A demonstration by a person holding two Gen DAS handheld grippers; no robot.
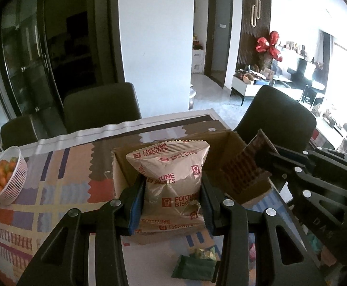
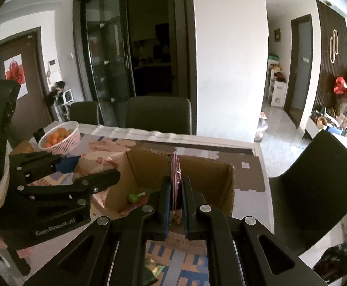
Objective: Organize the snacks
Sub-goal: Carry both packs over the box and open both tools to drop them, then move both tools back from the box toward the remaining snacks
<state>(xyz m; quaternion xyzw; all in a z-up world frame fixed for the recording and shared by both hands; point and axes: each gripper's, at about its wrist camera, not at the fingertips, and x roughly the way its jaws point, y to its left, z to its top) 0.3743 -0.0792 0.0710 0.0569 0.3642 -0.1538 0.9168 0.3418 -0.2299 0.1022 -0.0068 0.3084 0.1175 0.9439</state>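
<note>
My left gripper clamps a biscuit bag before the open box; my right gripper pinches a striped packet upright above the box

"FORTUNE BISCUITS" is printed in red, many times over, on the tan snack bag at the centre of the left wrist view. In the right wrist view, "GenRobot.AI" stands in pale letters on the left gripper's black body, lower left of the frame.
</note>
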